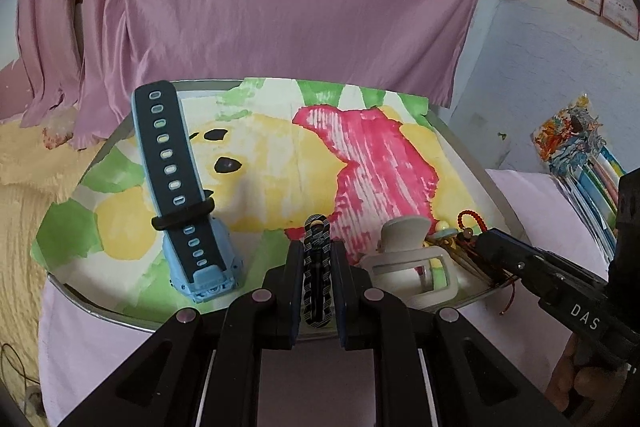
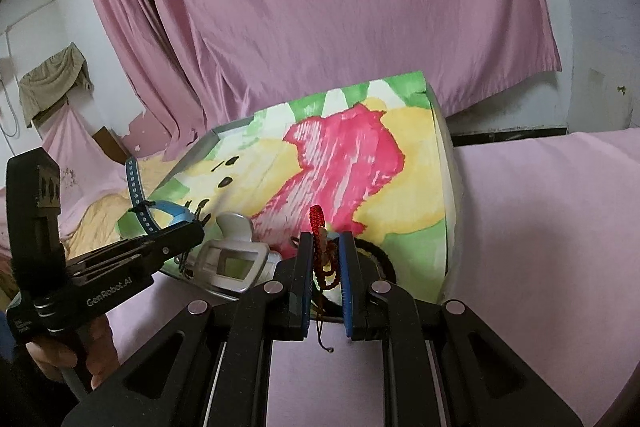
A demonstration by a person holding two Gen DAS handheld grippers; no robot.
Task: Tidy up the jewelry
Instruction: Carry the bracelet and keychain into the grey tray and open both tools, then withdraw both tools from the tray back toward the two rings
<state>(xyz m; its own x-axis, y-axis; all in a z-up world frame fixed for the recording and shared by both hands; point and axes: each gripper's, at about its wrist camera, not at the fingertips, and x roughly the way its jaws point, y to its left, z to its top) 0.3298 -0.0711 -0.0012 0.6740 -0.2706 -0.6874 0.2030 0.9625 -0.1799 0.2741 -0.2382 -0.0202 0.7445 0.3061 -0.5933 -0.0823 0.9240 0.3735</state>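
Between the left claw [image 1: 317, 263] pads sits a black-and-white patterned hair clip [image 1: 317, 267], pinched upright right over the near rim of the shallow metal tray [image 1: 472, 151]. Over on the right claw [image 2: 326, 267], the pads are closed on a red beaded cord bracelet [image 2: 320, 251] with its knotted tail dangling below — also just at the tray's near edge.

So my read is we're mid-sort: both claws have a piece in hand at the tray edge, though I can't tell if they're lifting out or setting down. Next move probably needs each one carried to its own spot without the loose red cord snagging on the neighbours.

As for what's in the tray, it's lined with a painted paper sheet in yellow, pink and green [image 1: 280, 155]. On it there's a blue kids' smartwatch with a dark holed strap [image 1: 180, 187] standing up at the left, and a white plastic claw hair clip [image 1: 404, 259] near the front, between the two claws. Some small gold-ish bits lie just beside the white clip — too tangled to identify. Everything rests on a pink-sheeted bed [image 2: 540, 227].
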